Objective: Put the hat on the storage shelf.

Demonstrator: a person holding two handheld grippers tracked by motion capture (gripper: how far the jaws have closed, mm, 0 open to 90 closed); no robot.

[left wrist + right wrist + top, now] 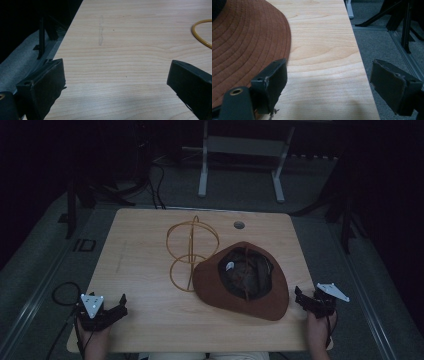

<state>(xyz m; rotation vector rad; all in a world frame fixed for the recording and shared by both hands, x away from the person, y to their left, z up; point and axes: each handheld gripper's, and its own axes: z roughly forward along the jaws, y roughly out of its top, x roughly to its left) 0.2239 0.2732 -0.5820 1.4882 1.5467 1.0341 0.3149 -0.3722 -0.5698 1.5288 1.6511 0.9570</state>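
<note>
Left hand (92,335) is coming in from the bottom edge at the table's near left corner, wrist low, gripping the left gripper (117,306) with its grey three-cornered plate (92,303) facing up. The gripper is lying low over the light wooden table (145,325) and pointing right and slightly away from the person. Its jaws are standing wide apart; in the left gripper view they are framing bare wood grain, with nothing between them. A black cable (65,292) is looping off the table's left side onto the grey floor.

Moving right: a yellow wire stand (191,251), made of rings crossing an upright, is sitting near the table's centre, well apart from the left gripper. A curve of its lower ring is showing at the right edge of the left gripper view (200,33).

Just right of the stand, a brown wide-brimmed hat (245,297) is lying crown-down, dark lining facing up, its brim touching or overlapping the stand's lower ring. A small round grommet hole (239,225) is sitting in the tabletop beyond it.

Right hand (320,325) is coming up at the near right corner, holding the right gripper (300,296), tips pointing left toward the hat. Its jaws are also spread wide and holding nothing. In the right gripper view, the hat's stitched brim (249,45) is lying just beside the left-hand jaw, whether touching I cannot tell; the other jaw is hanging out past the table edge over the floor.
</note>
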